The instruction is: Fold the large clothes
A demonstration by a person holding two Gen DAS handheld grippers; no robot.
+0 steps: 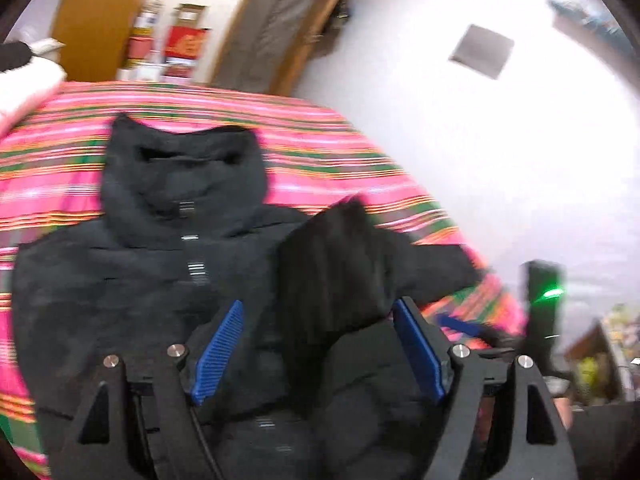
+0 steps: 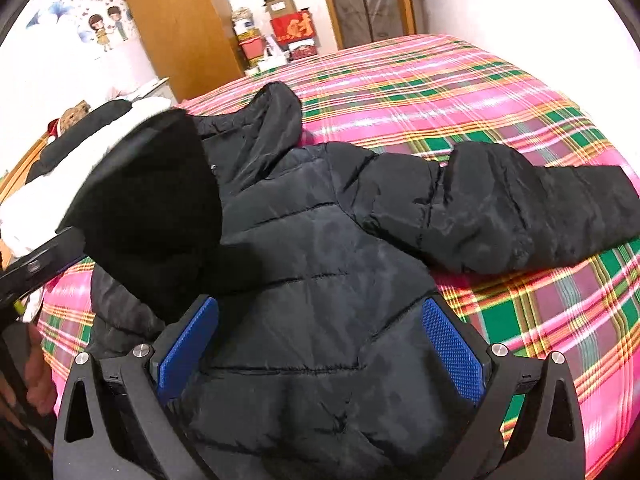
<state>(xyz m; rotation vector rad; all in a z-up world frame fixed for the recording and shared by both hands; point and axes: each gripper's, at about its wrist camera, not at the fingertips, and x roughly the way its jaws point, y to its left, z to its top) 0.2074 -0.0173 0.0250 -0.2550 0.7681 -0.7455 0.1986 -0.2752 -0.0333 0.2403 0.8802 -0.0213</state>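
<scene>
The black padded jacket (image 2: 320, 264) lies front-up on the bed, on the pink plaid bedspread (image 2: 500, 92), with its hood (image 1: 180, 168) toward the far edge and the zip line running down the middle of the body. In the right wrist view one sleeve (image 2: 520, 208) lies stretched out flat to the side, resting on the bedspread and clear of the body. The opposite sleeve (image 1: 332, 264) is laid across the chest, its cuff end standing slightly proud of the padded front.

The left gripper (image 1: 320, 344) hangs just above the folded-in sleeve. Its fingers (image 1: 220, 344) stand well apart and nothing is clamped between them; the sleeve fabric lies in the gap but the blue pads do not press on it. The right gripper (image 2: 320, 352) hangs over the lower body of the jacket, fingers (image 2: 452, 352) likewise wide apart, with only the quilted front below them and no grip taken.

Judged step: one sleeve has been folded inward and let go; the outstretched sleeve is not yet folded.

Judged next move: the right gripper should travel to the cuff end of the outstretched sleeve, close on it, and carry it across the chest to lie over the first. The padded fill is likely to spring back, so the sleeve should be pressed flat before release.
</scene>
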